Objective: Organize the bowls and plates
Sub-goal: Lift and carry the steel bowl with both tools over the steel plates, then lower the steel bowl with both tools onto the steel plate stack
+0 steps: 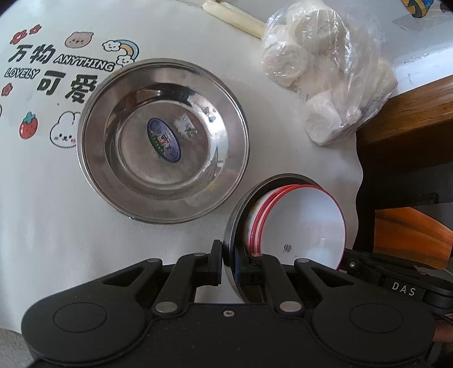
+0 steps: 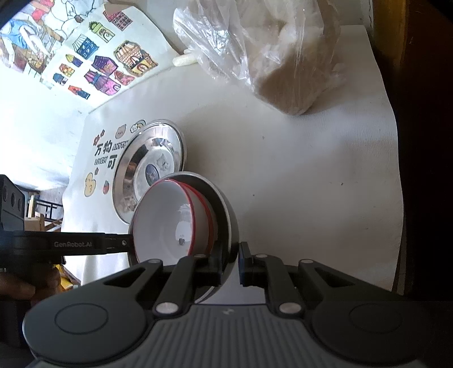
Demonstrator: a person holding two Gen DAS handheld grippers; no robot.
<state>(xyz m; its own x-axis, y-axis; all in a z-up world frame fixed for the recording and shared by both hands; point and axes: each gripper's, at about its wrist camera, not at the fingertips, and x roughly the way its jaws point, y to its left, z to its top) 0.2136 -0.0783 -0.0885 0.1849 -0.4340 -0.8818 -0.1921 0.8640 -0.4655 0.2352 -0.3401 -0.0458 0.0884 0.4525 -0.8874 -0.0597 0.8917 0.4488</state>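
Observation:
A steel bowl (image 1: 233,223) holds nested white bowls with red rims (image 1: 300,223) and is held tilted above the table. My left gripper (image 1: 228,261) is shut on the steel bowl's rim. My right gripper (image 2: 229,261) is shut on the opposite side of the same rim (image 2: 226,215); the white bowls (image 2: 167,220) show inside it. A wide steel plate (image 1: 164,141) with a blue sticker lies flat on the white tablecloth, beyond the bowls; it also shows in the right wrist view (image 2: 150,169).
A clear plastic bag of white buns (image 1: 325,73) lies at the far right of the table, near its edge (image 1: 402,110). A pale stick-like item (image 1: 232,17) lies at the back. The cloth carries cartoon prints (image 1: 56,70).

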